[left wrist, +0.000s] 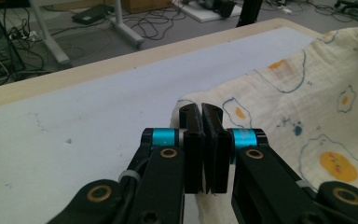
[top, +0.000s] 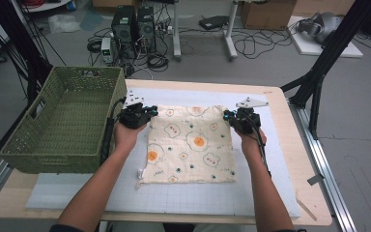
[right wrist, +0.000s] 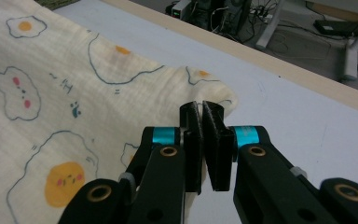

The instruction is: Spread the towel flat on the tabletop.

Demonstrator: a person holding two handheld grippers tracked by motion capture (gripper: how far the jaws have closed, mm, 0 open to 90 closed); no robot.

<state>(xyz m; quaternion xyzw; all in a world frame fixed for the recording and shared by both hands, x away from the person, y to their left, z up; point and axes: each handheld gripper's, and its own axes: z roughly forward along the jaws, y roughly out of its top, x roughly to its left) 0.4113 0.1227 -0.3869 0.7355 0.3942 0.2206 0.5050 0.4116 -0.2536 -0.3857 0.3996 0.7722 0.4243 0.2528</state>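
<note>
Overhead, the high view takes in the whole layout: a cream muslin cloth printed with fried eggs and small bears (top: 189, 144) lies mostly flat on a pale gridded mat (top: 183, 195) covering the wooden counter (top: 294, 145). Its two far corners are each taken by a gripper. The left gripper (top: 150, 112) sits at the far left corner, the right gripper (top: 229, 116) at the far right corner, forearms entering from the bottom edge. A green woven plastic basket (top: 65, 121) stands on the counter's left end, just beside the left hand. Computer towers and loose cables lie on the floor beyond.

The left gripper view (left wrist: 201, 116) gives what the overhead cannot: black jaws pressed together with the cloth's corner edge pinched between them, the fabric rising slightly off the mat to the right. The right gripper view (right wrist: 200, 114) shows the same, jaws closed on a folded corner, cloth spreading away left.

A small white tag (top: 140, 172) hangs at the cloth's near left corner; any writing is too small to read.
</note>
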